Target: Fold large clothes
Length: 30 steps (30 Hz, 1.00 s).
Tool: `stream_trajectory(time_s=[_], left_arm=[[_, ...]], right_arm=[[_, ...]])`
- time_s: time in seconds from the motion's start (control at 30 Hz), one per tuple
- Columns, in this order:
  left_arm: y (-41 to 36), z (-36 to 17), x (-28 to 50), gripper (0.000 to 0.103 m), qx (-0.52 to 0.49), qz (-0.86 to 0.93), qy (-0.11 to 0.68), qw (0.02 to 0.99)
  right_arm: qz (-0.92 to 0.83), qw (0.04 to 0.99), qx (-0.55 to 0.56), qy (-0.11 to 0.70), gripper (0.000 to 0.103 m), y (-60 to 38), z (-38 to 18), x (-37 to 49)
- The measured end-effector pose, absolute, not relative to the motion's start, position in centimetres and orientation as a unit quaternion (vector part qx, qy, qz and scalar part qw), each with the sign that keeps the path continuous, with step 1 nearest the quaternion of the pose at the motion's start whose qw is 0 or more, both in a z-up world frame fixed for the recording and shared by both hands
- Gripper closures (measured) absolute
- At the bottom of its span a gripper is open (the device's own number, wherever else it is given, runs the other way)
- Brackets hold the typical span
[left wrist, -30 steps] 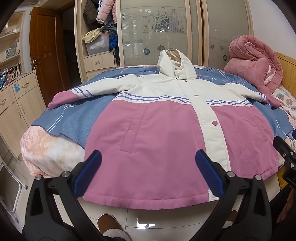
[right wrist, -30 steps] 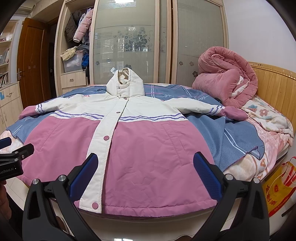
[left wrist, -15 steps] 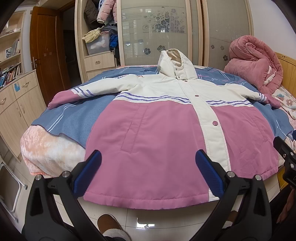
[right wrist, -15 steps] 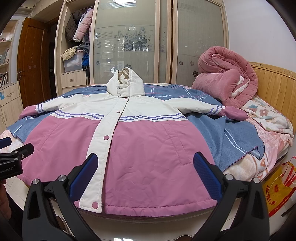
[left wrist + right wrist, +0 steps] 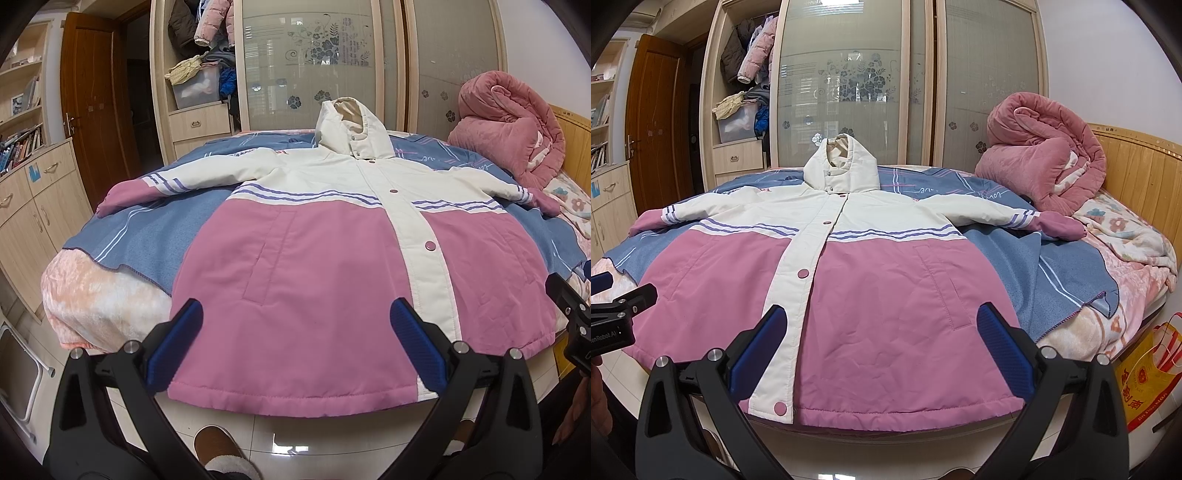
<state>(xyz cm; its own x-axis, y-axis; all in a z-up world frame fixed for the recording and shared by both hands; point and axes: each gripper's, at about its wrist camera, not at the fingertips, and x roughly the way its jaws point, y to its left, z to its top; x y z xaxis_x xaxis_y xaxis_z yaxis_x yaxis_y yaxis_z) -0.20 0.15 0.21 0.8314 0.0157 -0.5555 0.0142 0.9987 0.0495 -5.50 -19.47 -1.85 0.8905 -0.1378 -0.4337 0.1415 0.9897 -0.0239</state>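
Note:
A large hooded jacket, pink below and white above with purple stripes, lies flat and face up on the bed, snapped shut, both sleeves spread out. It also shows in the right wrist view. My left gripper is open and empty, just before the jacket's hem on its left half. My right gripper is open and empty, before the hem on its right half. Neither touches the cloth.
The bed has a blue sheet and a rolled pink quilt at the far right by the wooden headboard. A wardrobe stands behind, cabinets at left, a yellow bag at lower right.

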Motion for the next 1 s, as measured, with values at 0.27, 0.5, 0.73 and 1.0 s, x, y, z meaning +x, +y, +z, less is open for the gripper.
stream_trajectory(time_s=[0.27,0.5,0.73,1.0], left_arm=[[0.17,0.21,-0.19,0.002,0.026,0.0,0.291,0.956],[0.3,0.08,-0.2,0.002,0.023,0.0,0.291,0.956],[0.3,0.09,-0.2,0.002,0.023,0.0,0.291,0.956],[0.39,-0.09,-0.22,0.002,0.024,0.0,0.292,0.956]], right_arm=[[-0.072,0.972,0.004,0.223,0.001,-19.44,-1.92,-5.45],[-0.072,0.972,0.003,0.223,0.001,-19.47,-2.06,-5.45],[-0.072,0.972,0.003,0.223,0.001,-19.49,-2.12,-5.4],[-0.072,0.972,0.003,0.224,0.001,-19.49,-2.03,-5.51]])
